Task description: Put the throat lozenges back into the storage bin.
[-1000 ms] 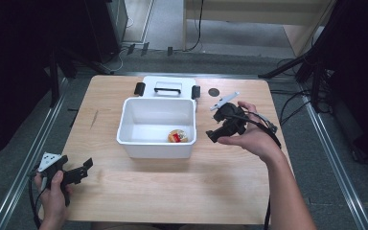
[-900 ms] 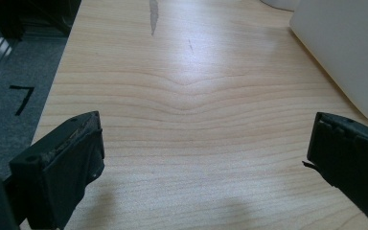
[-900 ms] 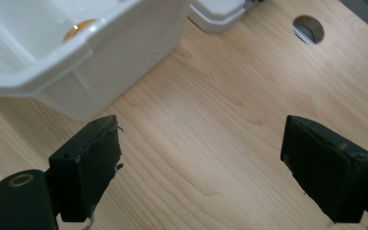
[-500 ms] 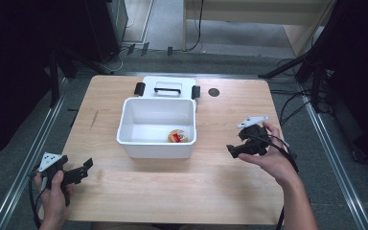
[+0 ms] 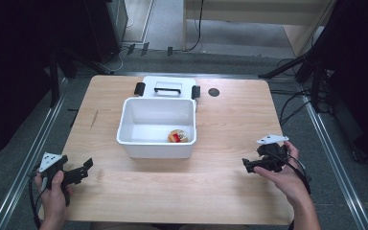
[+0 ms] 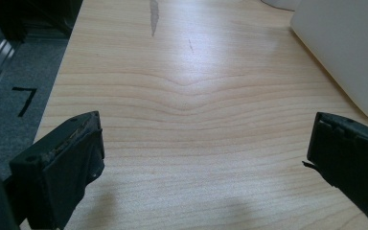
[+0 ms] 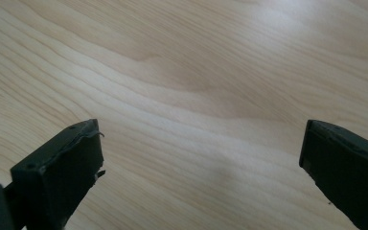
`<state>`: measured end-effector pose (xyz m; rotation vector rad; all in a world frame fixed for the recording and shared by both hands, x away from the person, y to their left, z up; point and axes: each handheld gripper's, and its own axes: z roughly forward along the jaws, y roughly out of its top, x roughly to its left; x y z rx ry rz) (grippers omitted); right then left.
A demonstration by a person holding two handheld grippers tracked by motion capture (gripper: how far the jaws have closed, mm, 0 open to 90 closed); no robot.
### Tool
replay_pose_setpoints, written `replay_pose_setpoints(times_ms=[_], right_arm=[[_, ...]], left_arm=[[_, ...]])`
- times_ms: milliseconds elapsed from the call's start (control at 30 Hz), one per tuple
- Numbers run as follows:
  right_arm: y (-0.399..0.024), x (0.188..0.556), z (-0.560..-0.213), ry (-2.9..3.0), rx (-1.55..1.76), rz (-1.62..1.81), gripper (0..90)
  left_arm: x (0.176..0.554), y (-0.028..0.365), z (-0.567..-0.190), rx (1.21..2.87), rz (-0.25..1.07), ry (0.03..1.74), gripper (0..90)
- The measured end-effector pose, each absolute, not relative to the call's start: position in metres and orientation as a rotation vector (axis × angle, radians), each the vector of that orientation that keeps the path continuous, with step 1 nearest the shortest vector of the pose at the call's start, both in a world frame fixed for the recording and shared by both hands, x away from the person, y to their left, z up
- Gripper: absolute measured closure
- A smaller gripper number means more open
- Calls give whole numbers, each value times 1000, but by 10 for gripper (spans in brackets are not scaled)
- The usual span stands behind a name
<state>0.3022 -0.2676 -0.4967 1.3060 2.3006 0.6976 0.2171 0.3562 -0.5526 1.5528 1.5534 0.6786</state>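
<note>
**Item dropped in the bin, both grippers empty**

An orange-and-red item lies on the floor of the white bin, near its front right corner. The bin stands mid-table, with its lid lying just behind it. What the item is cannot be made out.

The right gripper is low over the table, well to the right of the bin and nearer the person. Its jaws have just been opening and stand wide apart, with bare wood between them in the right gripper view. The left gripper sits near the front left corner, jaws also spread and empty; in the left gripper view the bin's wall shows off to the right.

Judging by this, the placing step looks done and the hands are at rest. If closing the bin comes next, a gripper must reach past the bin to the lid's handle and lift it over the rim.
</note>
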Motion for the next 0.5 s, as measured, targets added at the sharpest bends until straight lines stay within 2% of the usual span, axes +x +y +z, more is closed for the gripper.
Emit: replay_pose_setpoints(times_ms=[500], right_arm=[[-321, 269, -527, 2076, 1450, 824, 2]], left_arm=[[216, 356, -552, 1558, 683, 1548, 0]])
